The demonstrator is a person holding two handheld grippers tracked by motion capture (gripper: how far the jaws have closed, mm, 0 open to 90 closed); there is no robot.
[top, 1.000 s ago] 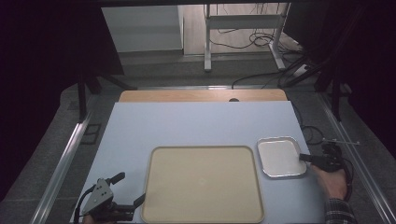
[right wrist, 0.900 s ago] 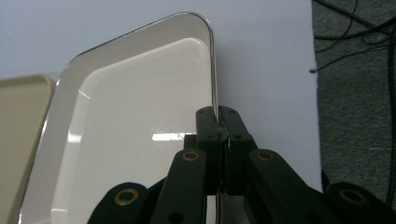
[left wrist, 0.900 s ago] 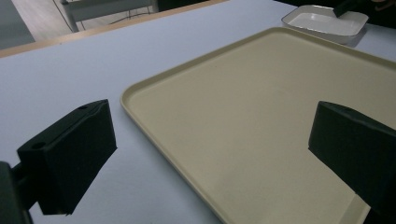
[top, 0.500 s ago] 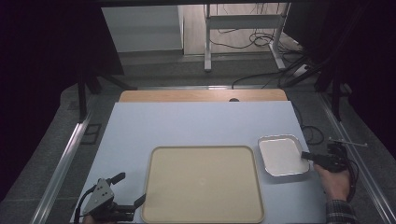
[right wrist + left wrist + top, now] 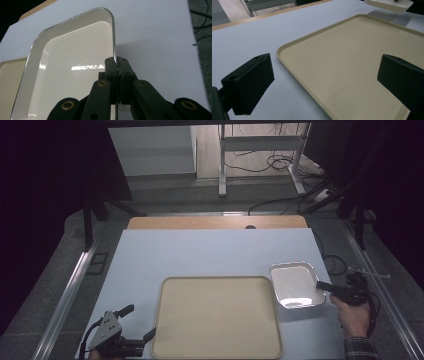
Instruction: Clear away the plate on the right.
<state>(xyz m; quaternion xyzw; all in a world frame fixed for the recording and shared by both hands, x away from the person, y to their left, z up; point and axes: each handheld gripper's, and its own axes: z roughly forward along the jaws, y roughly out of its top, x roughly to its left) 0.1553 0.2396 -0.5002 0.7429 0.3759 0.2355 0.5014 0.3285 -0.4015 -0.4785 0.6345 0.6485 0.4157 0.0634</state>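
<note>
While the right gripper (image 5: 325, 287) pinches the near rim of the small white tray (image 5: 295, 284), its fingers (image 5: 111, 65) pressed together on the thin edge with one inside the wall and one outside, the tray sits at the right of the pale blue surface (image 5: 210, 252), just beside the right edge of the big beige tray (image 5: 217, 317) and seemingly lifted a little, to judge from the shadow under it in the left gripper view. The hold is narrow and lies at one side of the rim, so the white tray hangs out from the fingers like a lever; I judge that any quick swing or twist of the hand (image 5: 353, 316) could let it pivot in the grip, tilt, or slip free and clatter onto the surface. Its glossy wall looks slick, which would make slipping likelier. If it is carried toward the beige tray too low, its far corner could catch on that tray's raised rim and knock it askew. The left gripper (image 5: 131, 325) rests at the near left corner of the beige tray with its fingers (image 5: 249, 82) spread wide, one over the blue surface and one over the tray, gripping nothing; a careless closing there could nudge the beige tray.
</note>
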